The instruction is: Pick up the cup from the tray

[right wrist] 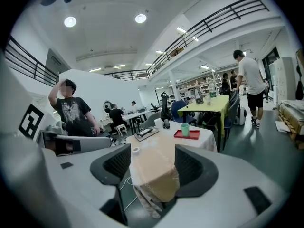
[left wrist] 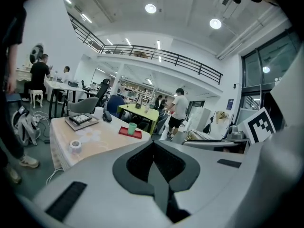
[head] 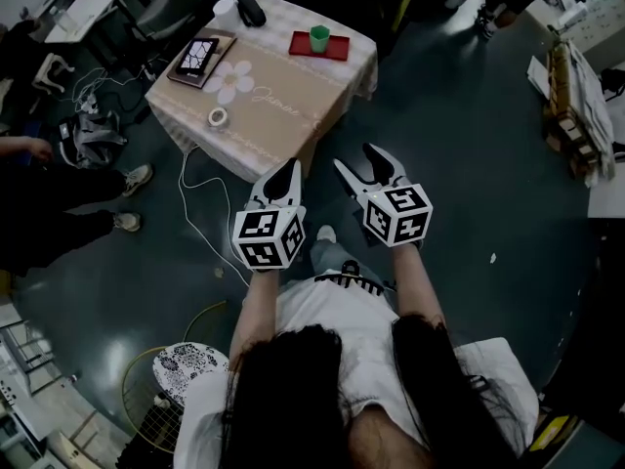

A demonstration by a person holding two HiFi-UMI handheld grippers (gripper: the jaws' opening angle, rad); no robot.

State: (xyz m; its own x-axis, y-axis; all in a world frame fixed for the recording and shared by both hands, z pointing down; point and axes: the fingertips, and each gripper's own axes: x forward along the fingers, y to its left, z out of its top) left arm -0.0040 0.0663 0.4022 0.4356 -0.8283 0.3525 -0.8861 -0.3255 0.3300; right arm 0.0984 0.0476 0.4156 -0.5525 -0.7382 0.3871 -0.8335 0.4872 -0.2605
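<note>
A green cup (head: pixel 319 37) stands upright on a red tray (head: pixel 301 46) at the far right corner of a cloth-covered table (head: pixel 283 106). Both grippers hover over the floor in front of the table, well short of the cup. My left gripper (head: pixel 289 172) has its jaws together with nothing between them. My right gripper (head: pixel 359 162) is open and empty. In the left gripper view the cup (left wrist: pixel 132 128) is far off, above the closed jaws. The right gripper view shows the cup (right wrist: pixel 185 129) and tray (right wrist: pixel 193 136) beyond the table's near corner, framed by the spread jaws.
On the table lie a tablet on a book (head: pixel 198 57), a roll of tape (head: pixel 218 117) and a black object (head: pixel 251 8). A white cable (head: pixel 191 198) trails on the floor by the table. A person's legs (head: pixel 59 213) are at the left; a yellow table (right wrist: pixel 213 103) stands behind.
</note>
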